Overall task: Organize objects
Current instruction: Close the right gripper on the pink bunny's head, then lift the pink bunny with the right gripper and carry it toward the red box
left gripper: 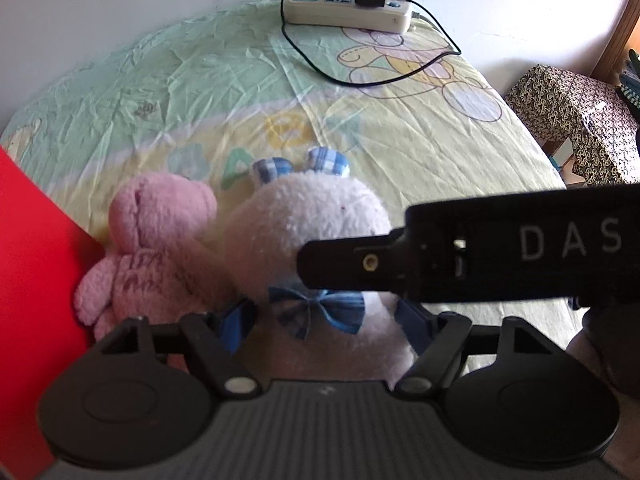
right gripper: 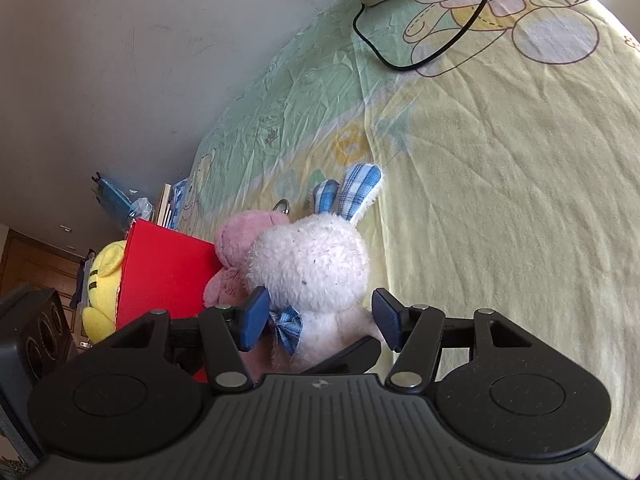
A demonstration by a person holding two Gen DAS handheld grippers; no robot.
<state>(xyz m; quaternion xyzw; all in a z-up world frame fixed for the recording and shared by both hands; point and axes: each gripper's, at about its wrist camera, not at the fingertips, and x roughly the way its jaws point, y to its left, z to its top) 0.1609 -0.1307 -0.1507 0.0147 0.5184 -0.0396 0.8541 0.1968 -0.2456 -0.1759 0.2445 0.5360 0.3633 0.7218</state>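
A white plush rabbit (left gripper: 312, 224) with blue checked ears and a blue bow sits on the bed, leaning against a pink plush toy (left gripper: 160, 236). My left gripper (left gripper: 326, 320) is open, its blue pads on either side of the rabbit's body. My right gripper (right gripper: 320, 320) is also open around the same rabbit (right gripper: 316, 264), pads level with its bow. The right gripper's black body (left gripper: 480, 252) crosses the left wrist view in front of the rabbit. The pink toy (right gripper: 240, 240) rests against a red box (right gripper: 160, 276).
The red box (left gripper: 32, 280) stands at the left. A yellow plush (right gripper: 100, 288) lies behind it. A power strip (left gripper: 348, 4) with a black cable lies at the far end of the patterned bedsheet (left gripper: 400, 140). A patterned cloth-covered stool (left gripper: 572, 112) stands right of the bed.
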